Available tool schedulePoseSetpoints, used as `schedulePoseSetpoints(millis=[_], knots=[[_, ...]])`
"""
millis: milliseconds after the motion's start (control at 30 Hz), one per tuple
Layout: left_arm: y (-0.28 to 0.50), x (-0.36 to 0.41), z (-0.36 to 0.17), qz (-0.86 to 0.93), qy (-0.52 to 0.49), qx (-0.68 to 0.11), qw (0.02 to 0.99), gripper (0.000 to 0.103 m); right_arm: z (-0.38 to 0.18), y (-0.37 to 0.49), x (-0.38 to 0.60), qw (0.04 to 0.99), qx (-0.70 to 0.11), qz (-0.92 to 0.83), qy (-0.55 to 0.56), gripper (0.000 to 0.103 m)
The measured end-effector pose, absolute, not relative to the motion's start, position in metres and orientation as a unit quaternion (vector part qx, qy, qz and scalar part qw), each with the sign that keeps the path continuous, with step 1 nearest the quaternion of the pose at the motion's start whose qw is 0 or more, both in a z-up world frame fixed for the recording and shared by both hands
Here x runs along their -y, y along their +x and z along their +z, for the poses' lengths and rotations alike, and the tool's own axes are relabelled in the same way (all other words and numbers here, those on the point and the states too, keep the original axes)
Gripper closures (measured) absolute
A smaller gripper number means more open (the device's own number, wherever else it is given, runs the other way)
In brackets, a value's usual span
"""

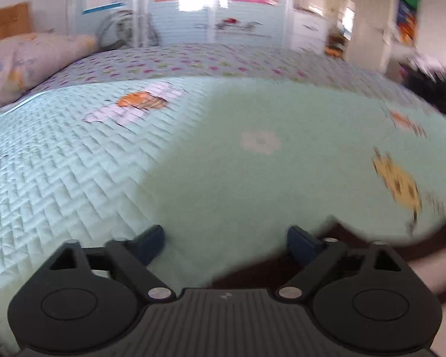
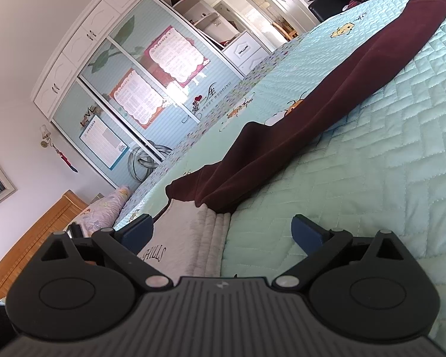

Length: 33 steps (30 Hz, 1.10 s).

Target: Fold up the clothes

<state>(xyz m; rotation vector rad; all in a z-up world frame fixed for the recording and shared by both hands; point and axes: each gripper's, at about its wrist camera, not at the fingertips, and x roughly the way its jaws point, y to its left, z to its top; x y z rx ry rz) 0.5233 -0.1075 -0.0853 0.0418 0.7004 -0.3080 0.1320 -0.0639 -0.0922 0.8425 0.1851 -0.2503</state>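
The maroon garment [image 2: 327, 113] is lying stretched out on the quilted mint bedspread [image 2: 371, 178], and in the right wrist view it is running as a long narrow band from just above the gripper at lower centre of the frame up to the upper right corner, so its long axis is pointing almost straight away from the right gripper [image 2: 221, 232]. Its near end is resting on a pale grey piece with printed lettering [image 2: 181, 238], which may be the garment's own lining or waistband or a separate item; the pictures are not settling that. That near end is sitting between the spread blue fingers [image 2: 136, 232] of the right gripper and slightly toward the left one, with nothing pinched. The left gripper [image 1: 226, 244] is also standing wide apart and holding nothing; its view is blurred, and only a dark edge of cloth [image 1: 356, 244] is showing at the lower right of that frame, just beside its right-hand finger. Judging by this, the right gripper is the nearer one to the garment's end, and the left is facing mostly bare bedspread. Whether the band is already folded lengthwise or only laid out flat cannot be told from here.
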Motion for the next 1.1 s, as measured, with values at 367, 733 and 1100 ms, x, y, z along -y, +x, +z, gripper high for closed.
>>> schedulePoseSetpoints(millis=[367, 733, 1100], knots=[[0.444, 0.003, -0.045, -0.155, 0.089, -0.322, 0.930, 0.020, -0.090, 0.135, 0.063, 0.901, -0.090, -0.121, 0.407, 0.003], [0.384, -0.053, -0.048, -0.035, 0.107, -0.271, 0.956, 0.011, -0.090, 0.135, 0.061, 0.901, -0.089, -0.121, 0.406, 0.003], [0.412, -0.016, -0.076, -0.083, 0.174, -0.304, 0.933, 0.002, -0.088, 0.134, 0.063, 0.901, -0.089, -0.121, 0.406, 0.003]])
